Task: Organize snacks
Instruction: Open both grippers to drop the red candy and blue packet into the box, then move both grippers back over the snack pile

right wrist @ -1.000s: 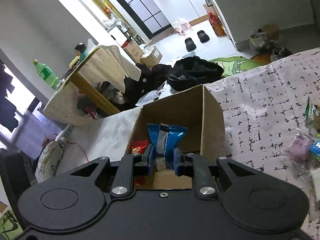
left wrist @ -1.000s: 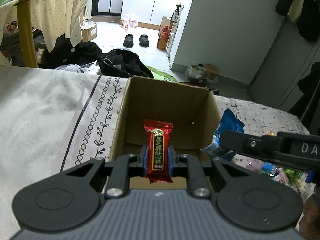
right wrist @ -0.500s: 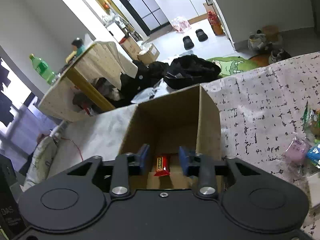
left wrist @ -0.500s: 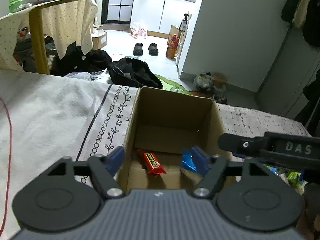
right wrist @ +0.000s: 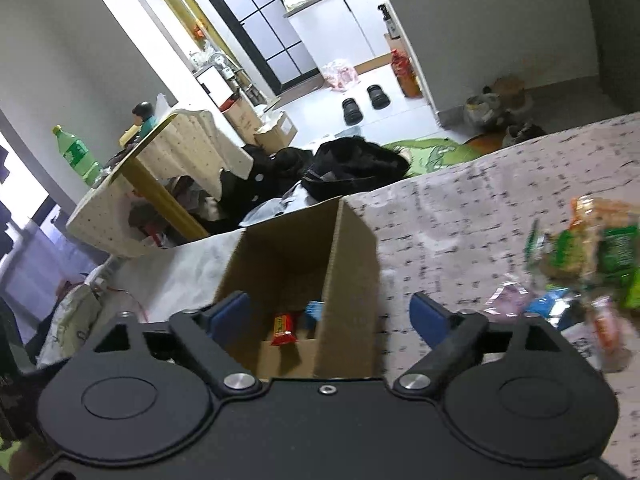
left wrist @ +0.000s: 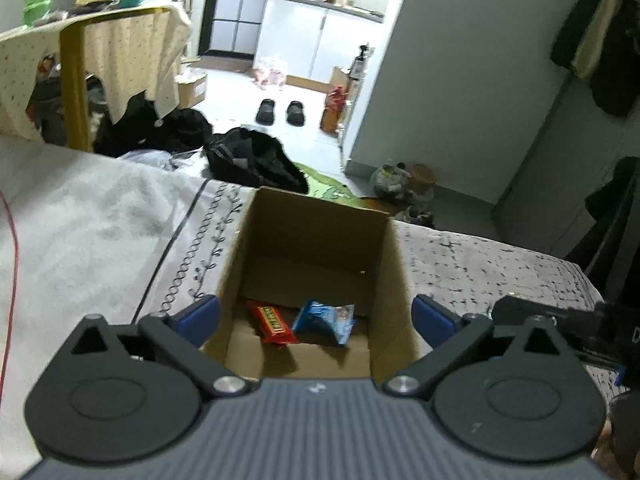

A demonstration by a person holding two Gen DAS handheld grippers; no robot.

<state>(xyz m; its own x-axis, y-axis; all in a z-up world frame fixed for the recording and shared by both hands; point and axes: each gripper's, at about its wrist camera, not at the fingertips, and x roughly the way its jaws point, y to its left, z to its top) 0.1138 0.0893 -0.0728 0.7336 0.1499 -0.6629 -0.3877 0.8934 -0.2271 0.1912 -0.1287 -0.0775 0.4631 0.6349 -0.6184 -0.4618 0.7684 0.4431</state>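
While both grippers hang spread over the bed, the scene reads thus:
Left gripper (left wrist: pixel 316 316): blue pads wide apart; nothing between them; poised above the near rim of the cardboard box (left wrist: pixel 394 280), one pad outside each side wall.
Right gripper (right wrist: pixel 330 314): pads likewise spread and holding nothing; it sits over the near right corner of the box, its right pad out above the bed cover.
Cardboard box: open-topped; standing on the bed (left wrist: pixel 480 264) near its far edge, where the leaf-bordered white cover meets the speckled one.
Red snack bar (left wrist: pixel 273 323): lying flat on the box floor, left of centre; angled.
Blue snack packet (left wrist: pixel 326 319): on the box floor just beside the red bar, to its right; whether they touch I cannot tell; only a sliver shows in the right wrist view.
Loose snacks (right wrist: pixel 580 272): a blurred heap of green, pink, blue and orange wrappers on the speckled cover, toward the bed's right edge, well apart from the box.
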